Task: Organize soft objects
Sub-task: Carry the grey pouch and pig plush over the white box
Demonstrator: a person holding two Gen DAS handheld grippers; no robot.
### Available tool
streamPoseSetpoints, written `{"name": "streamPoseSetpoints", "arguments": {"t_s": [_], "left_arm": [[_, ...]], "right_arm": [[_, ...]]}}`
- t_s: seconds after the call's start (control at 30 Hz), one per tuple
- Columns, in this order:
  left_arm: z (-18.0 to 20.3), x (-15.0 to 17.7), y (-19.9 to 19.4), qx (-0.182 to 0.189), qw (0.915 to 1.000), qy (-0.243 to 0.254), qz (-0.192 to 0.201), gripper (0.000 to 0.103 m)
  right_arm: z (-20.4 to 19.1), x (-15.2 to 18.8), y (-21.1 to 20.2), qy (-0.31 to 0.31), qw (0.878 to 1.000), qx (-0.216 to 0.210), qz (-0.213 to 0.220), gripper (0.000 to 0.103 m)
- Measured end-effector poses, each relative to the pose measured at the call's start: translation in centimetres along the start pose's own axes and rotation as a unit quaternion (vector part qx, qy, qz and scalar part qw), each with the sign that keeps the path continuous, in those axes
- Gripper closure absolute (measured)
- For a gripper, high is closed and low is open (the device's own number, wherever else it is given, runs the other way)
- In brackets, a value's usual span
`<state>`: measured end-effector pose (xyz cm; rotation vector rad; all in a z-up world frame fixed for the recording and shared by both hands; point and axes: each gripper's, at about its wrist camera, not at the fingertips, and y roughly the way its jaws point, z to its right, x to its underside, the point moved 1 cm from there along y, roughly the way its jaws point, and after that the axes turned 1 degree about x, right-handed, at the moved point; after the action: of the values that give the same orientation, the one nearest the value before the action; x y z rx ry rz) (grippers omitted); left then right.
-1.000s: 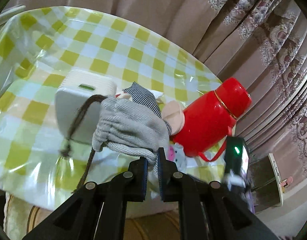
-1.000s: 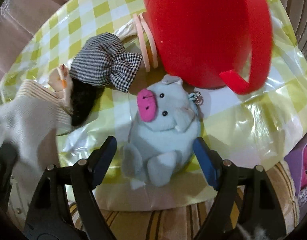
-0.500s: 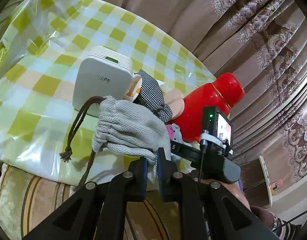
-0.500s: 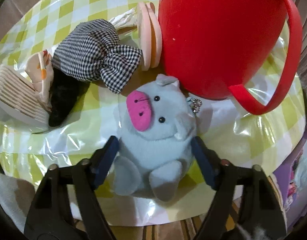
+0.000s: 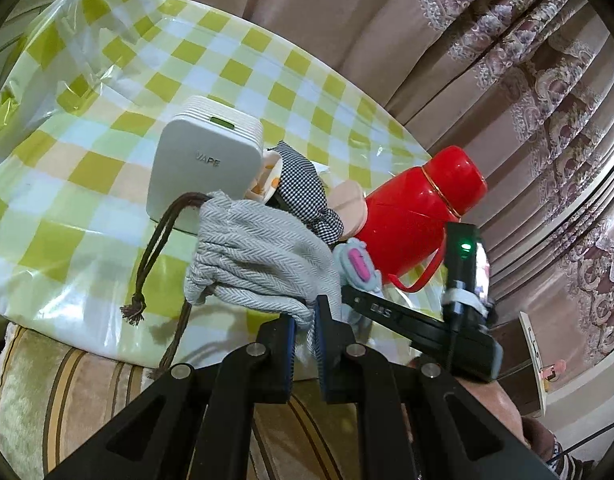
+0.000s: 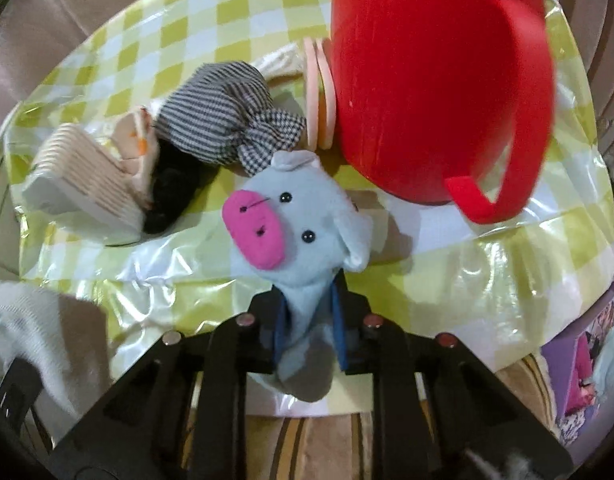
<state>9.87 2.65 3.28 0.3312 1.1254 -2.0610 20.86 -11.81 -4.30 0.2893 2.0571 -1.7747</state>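
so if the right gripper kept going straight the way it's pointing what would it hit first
Probably the checked tablecloth just past the blue pig toy, which its closing fingers already squeeze; the red flask stands further on, though depth is unclear.

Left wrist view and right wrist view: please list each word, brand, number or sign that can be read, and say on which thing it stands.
"VAPE": embossed on the front of the white box, left wrist view.
Pale characters on the black bar of the right gripper: too blurred to read.
White card at the right edge: marks too small to read.
Right wrist view: the purple printed item shows pictures only; no readable text.
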Motion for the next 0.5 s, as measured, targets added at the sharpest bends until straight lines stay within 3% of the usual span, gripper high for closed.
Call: {"name": "streamPoseSetpoints", "arguments": {"t_s": [0.27, 0.5], "left_arm": [[0.8, -0.2, -0.3, 0.003, 0.9999, 0.011, 0.000, 0.094], [3.0, 0.0, -0.4, 0.012, 0.9992, 0.039, -0.006, 0.094]], "right_arm": [[1.2, 1.5, -4.2, -0.020, 0.999, -0.009, 0.041, 0.080], [4.3, 2.9, -8.2, -0.028, 0.997, 0.016, 0.076, 0.080]]}}
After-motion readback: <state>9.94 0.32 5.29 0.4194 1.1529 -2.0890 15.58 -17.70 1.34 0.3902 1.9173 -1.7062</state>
